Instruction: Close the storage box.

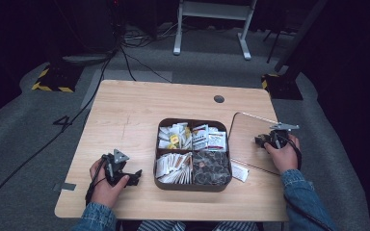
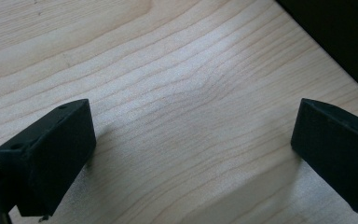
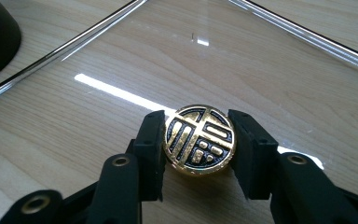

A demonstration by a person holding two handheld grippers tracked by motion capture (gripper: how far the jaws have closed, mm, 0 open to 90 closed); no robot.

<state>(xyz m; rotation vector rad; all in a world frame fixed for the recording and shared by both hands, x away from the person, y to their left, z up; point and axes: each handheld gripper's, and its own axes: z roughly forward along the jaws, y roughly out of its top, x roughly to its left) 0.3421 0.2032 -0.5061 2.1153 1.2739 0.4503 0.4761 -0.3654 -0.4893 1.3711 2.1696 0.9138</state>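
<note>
Right gripper view: my right gripper [image 3: 199,140] pinches a round black-and-gold token [image 3: 199,139] edge to edge between its jaws.

Nearest me in that view, the token (gold bars and dots on a black face) sits clamped just above a clear sheet [image 3: 121,70] lying flat on the wooden table [image 3: 23,140]; whether the token touches the sheet I cannot tell. From the high view, my left gripper [image 1: 134,177] rests on the table near the front edge, jaws spread wide with nothing between them, just left of the dark four-part tray [image 1: 192,186]. My right gripper [image 1: 261,140] is over the sheet [image 1: 245,126], right of the tray. Farther off, the tray's rear compartments hold white sachets [image 1: 209,138].
</note>
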